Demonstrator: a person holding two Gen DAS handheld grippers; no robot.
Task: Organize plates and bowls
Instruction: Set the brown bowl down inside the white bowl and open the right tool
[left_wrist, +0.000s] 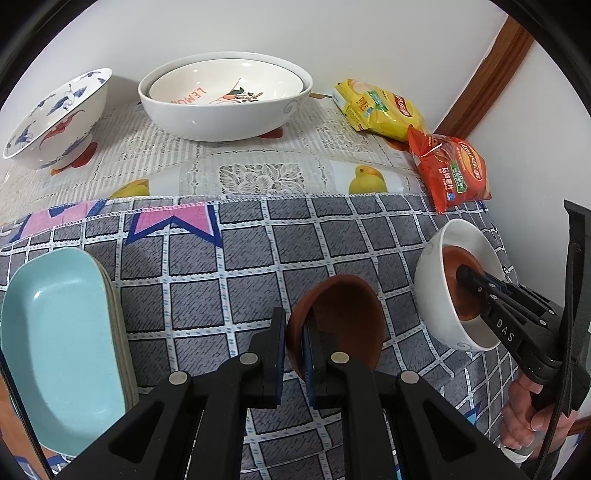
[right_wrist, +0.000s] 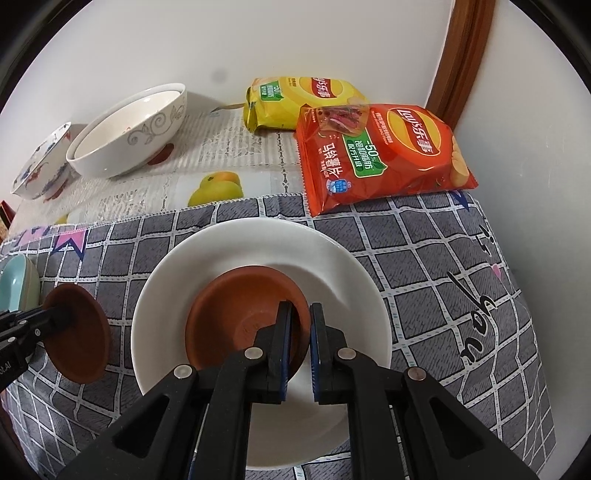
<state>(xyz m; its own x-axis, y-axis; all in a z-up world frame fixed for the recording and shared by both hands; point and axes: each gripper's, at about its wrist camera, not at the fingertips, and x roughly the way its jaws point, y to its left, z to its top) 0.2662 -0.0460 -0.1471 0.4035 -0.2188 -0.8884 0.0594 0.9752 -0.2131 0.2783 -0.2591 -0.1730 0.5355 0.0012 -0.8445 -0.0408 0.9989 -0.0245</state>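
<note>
A small brown dish (left_wrist: 340, 317) is pinched by its rim in the left gripper (left_wrist: 294, 347), tilted on edge above the grey checked cloth (left_wrist: 221, 280). Just to its right, a second brown dish (right_wrist: 243, 314) sits inside a white bowl (right_wrist: 343, 288), and the right gripper (right_wrist: 300, 350) is clamped on that dish's near rim, one finger inside it and one outside. The white bowl rests on the checked cloth. A stack of pale blue plates (left_wrist: 62, 343) lies to the far left. Further back on the counter (left_wrist: 258, 177), on a lace cloth, stand a large white bowl (left_wrist: 221, 110) with another nested inside, and a blue-patterned bowl (left_wrist: 55, 118). A yellow crisp bag (right_wrist: 303, 99) and a red crisp bag (right_wrist: 380, 155) lie at the right.
</note>
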